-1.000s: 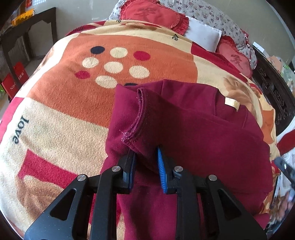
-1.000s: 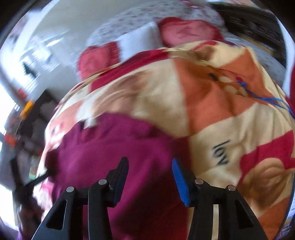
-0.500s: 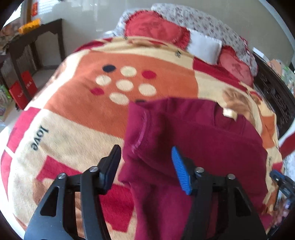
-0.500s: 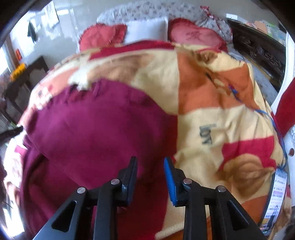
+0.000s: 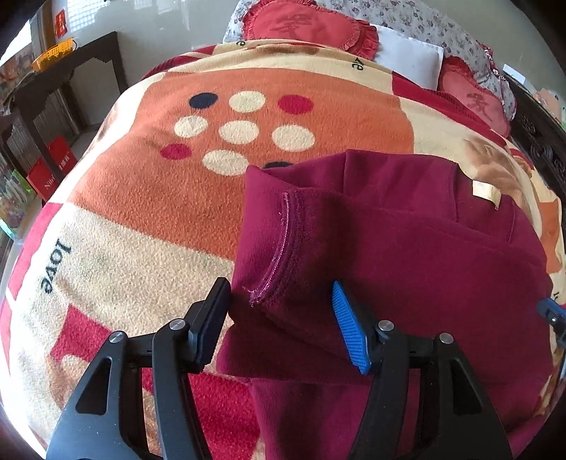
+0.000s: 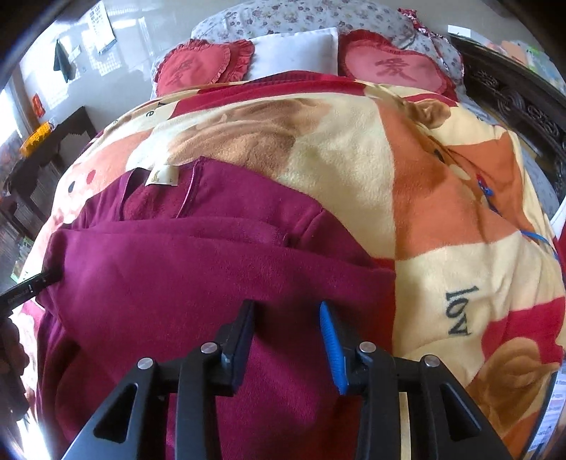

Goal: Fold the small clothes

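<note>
A maroon sweatshirt (image 5: 406,247) lies on the patterned fleece blanket (image 5: 141,212), with a pale neck label (image 5: 486,191) at its far edge. Its left sleeve is folded across the body, and the stitched cuff (image 5: 283,247) points toward me. My left gripper (image 5: 277,286) is open; the cuff end lies loose between its fingers. In the right wrist view the sweatshirt (image 6: 177,276) fills the lower left, label (image 6: 162,175) at the top. My right gripper (image 6: 286,304) hovers over its right part, jaws opening, with cloth below them and the pads not pressing on it.
Heart-shaped red cushions (image 5: 304,24) and a white pillow (image 6: 293,49) sit at the head of the bed. A dark side table (image 5: 63,81) stands to the left, and a carved dark bed frame (image 6: 513,102) runs along the right. A blue cord (image 6: 488,191) lies on the blanket.
My left gripper let go of the folded sleeve, and its jaws spread wide around the cuff. My right gripper swung over the sweatshirt's right side, its jaws narrowing and then widening a little.
</note>
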